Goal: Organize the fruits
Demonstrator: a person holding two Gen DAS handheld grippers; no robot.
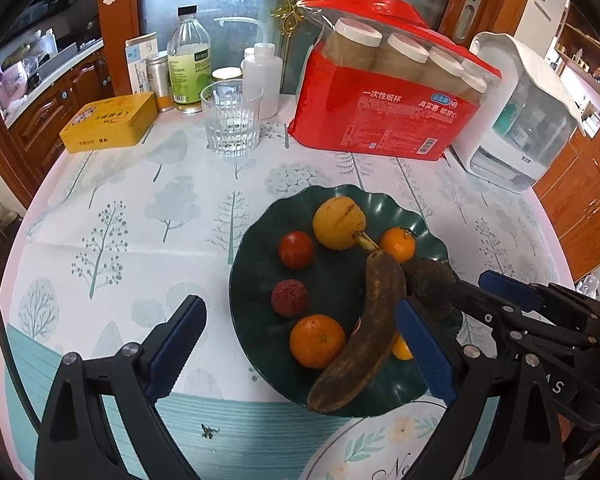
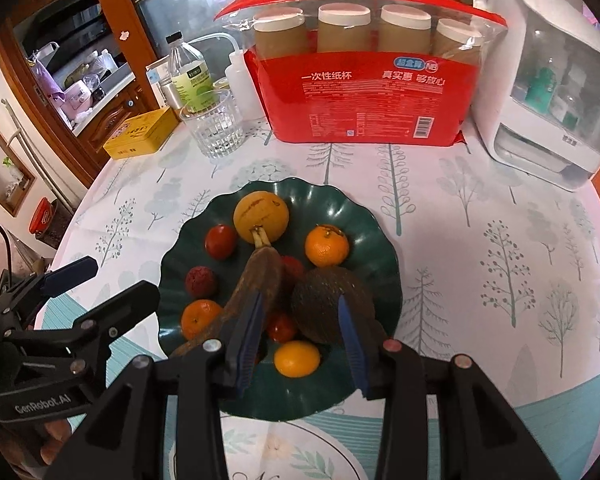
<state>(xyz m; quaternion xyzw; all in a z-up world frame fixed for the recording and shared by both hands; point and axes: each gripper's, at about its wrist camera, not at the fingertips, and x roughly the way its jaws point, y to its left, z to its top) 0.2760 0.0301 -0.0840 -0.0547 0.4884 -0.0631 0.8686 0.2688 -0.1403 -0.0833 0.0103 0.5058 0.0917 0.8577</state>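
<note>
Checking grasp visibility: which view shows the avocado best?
The right wrist view: the avocado sits large between the right gripper fingers. The left wrist view shows it partly hidden behind the banana.

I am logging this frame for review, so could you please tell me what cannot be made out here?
- Right gripper: whether its pads touch the avocado; too close to tell in either view.
- Small red fruit, right wrist view: partly hidden by the banana.
- Small print on the red bag: too small in both views.
- Contents of the white box: blurred behind its cover.
</note>
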